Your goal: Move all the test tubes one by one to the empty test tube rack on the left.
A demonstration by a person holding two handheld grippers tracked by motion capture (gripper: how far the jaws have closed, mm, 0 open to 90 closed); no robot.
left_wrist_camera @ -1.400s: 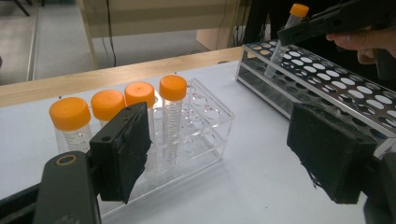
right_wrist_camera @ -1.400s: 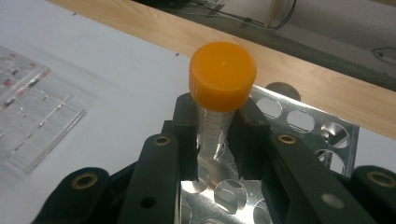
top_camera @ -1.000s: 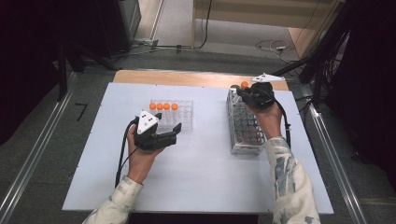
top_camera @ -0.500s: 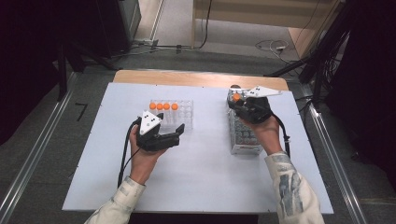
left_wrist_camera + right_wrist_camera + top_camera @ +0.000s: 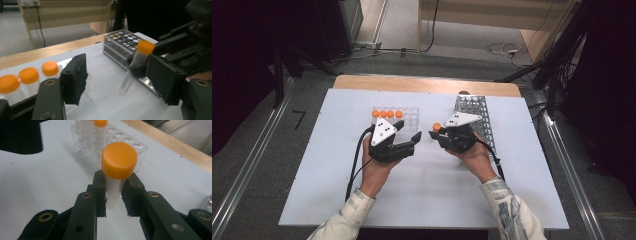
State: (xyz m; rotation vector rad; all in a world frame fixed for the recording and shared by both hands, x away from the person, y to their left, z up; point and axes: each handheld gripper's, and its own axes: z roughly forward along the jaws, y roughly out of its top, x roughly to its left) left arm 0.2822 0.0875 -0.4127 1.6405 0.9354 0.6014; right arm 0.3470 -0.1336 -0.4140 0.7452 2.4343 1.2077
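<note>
**Between the racks, a capped tube in our right jaws**

Beside the clear rack [image 5: 404, 119], we are clenching the right gripper [image 5: 435, 133] on an orange-capped tube [image 5: 115, 176]. Our left gripper [image 5: 414, 140], jaws just narrowing with nothing between them, is hovering near that rack on the tabletop [image 5: 432, 200].

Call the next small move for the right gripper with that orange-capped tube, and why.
Probably carry the orange-capped tube a bit further toward the left gripper for a handover. The right gripper is shut on the tube just below its cap, mid-air between the metal rack and the clear rack. The left jaws have just been closing, pads not yet on it.
</note>
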